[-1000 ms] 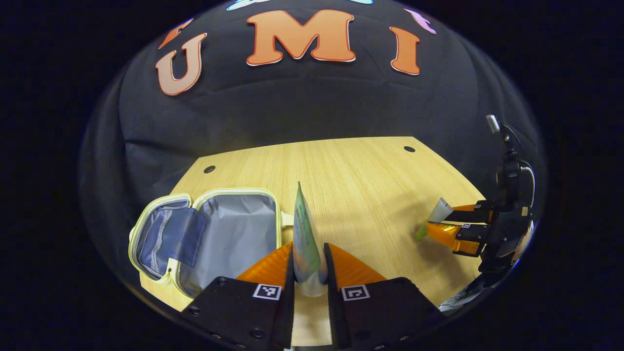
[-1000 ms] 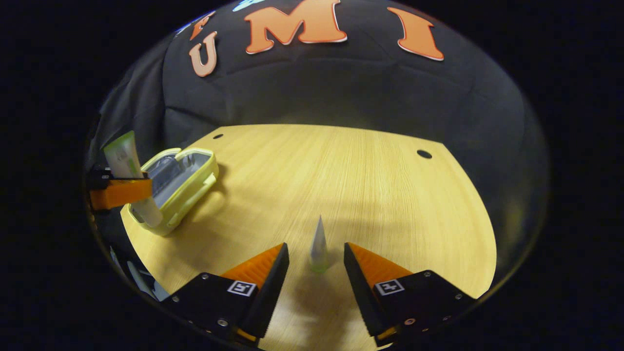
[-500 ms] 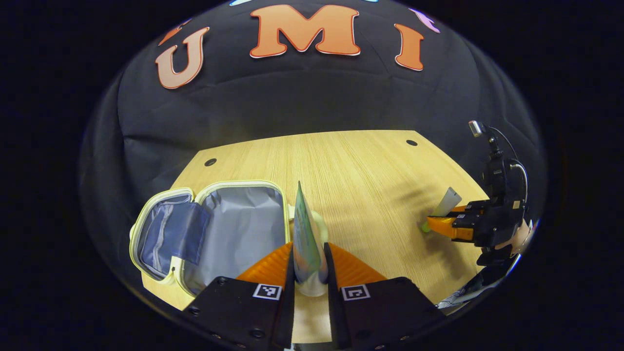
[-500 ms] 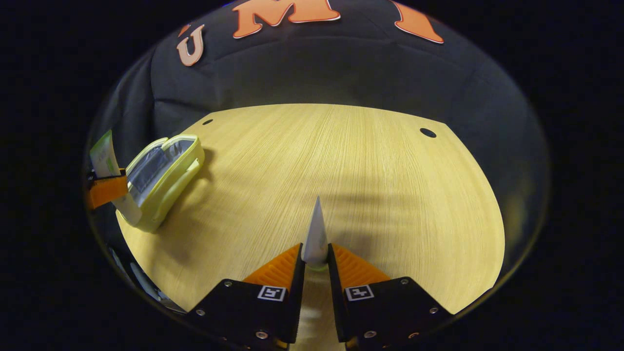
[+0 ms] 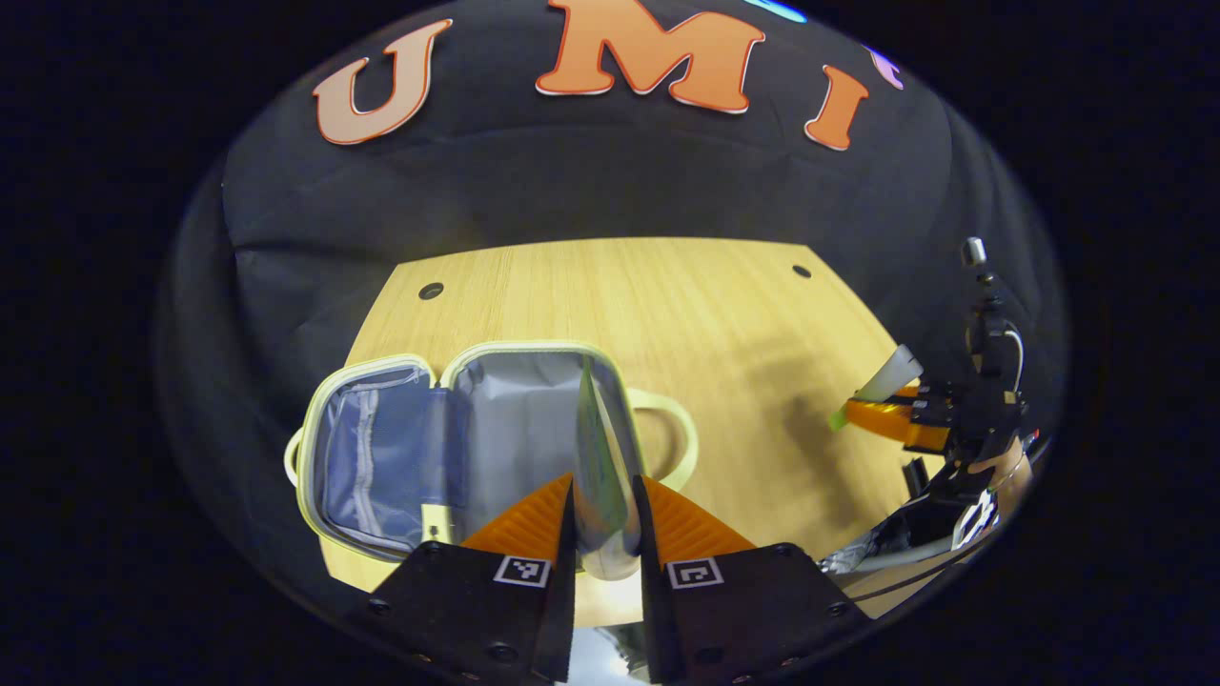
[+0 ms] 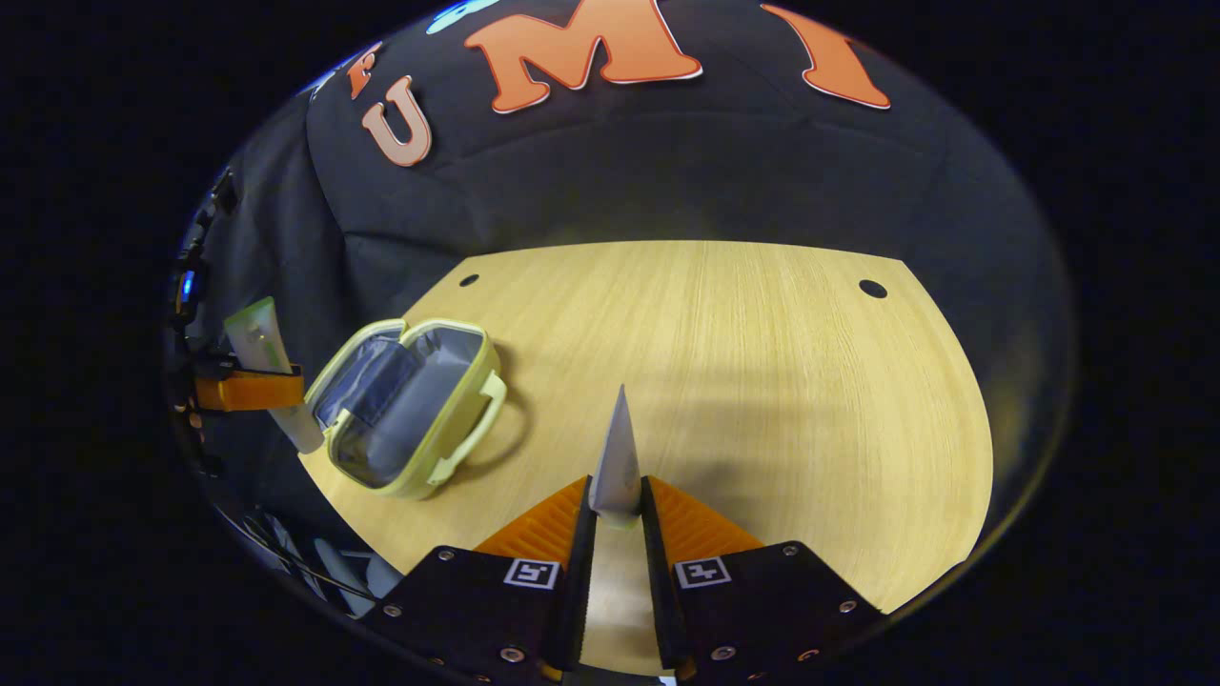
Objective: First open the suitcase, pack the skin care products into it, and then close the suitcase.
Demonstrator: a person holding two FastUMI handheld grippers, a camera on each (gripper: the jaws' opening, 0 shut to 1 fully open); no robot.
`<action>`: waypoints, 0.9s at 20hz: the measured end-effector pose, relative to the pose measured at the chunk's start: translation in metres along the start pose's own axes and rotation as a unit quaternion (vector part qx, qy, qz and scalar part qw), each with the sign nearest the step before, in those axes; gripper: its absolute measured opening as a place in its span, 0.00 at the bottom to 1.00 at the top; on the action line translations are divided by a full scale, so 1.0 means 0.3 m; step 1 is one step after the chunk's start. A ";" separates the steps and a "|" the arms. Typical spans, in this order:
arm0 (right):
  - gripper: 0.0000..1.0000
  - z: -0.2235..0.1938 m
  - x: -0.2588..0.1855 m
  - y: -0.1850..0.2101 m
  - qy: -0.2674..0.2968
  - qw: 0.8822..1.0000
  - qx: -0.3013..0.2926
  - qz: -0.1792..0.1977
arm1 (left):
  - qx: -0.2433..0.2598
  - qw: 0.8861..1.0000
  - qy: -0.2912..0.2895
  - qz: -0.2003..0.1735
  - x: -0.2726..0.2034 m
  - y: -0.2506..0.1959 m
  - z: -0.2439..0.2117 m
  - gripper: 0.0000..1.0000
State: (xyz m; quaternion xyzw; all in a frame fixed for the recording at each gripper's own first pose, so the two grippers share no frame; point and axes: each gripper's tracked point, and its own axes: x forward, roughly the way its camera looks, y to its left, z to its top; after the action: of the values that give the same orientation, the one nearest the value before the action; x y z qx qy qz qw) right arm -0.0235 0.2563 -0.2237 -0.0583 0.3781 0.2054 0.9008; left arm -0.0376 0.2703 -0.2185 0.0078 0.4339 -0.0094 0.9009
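Note:
The pale yellow suitcase [image 5: 496, 357] lies open on the wooden table [image 5: 667, 295], its grey lining showing; it also sits at the left of the right gripper view [image 6: 419, 405]. My left gripper [image 5: 602, 519] is shut on a skin care tube [image 5: 599, 457] that stands upright over the open suitcase. In the right gripper view that same tube [image 6: 259, 343] is held beside the suitcase's left side. My right gripper [image 6: 618, 514] is shut on a small white tube with a green cap [image 6: 618, 457], lifted above the table; from the left gripper view that gripper [image 5: 882, 414] holds it at the far right.
The table has round holes near its far corners [image 6: 872, 288]. Black cloth backs the table. A hand [image 5: 1001, 467] holds the right gripper at the table's right edge. Bare tabletop [image 6: 743, 362] stretches between the suitcase and the right gripper.
My right gripper has shut on the small tube and lifted it. My left gripper has carried its tube from beside the suitcase to above its open interior.

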 end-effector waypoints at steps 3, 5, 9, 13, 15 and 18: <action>0.30 0.016 0.000 0.027 -0.010 1.000 -0.008 -0.018 | -0.002 0.998 0.064 -0.015 0.068 0.089 -0.043 0.30; 0.30 0.010 -0.009 0.058 -0.004 1.000 0.007 -0.016 | -0.005 0.993 0.112 -0.025 0.125 0.113 -0.083 0.30; 0.30 0.002 -0.017 0.068 0.000 0.999 0.016 -0.029 | 0.027 0.983 0.182 -0.007 0.266 0.209 -0.168 0.30; 0.30 -0.010 -0.011 0.083 0.007 0.998 0.027 -0.050 | 0.029 0.978 0.204 -0.008 0.376 0.257 -0.194 0.30; 0.30 -0.006 -0.013 0.110 0.003 0.998 0.036 -0.051 | 0.034 0.980 0.198 -0.010 0.399 0.276 -0.181 0.35; 0.30 0.020 -0.024 0.144 -0.011 0.997 0.044 -0.055 | 0.052 0.982 0.183 -0.017 0.407 0.295 -0.164 0.79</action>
State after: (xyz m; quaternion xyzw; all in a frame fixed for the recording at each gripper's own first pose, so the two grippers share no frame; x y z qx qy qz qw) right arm -0.0419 0.2947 -0.2120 -0.0368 0.3730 0.1392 0.9166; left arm 0.0023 0.3587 -0.3442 0.0488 0.5901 -0.0455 0.8045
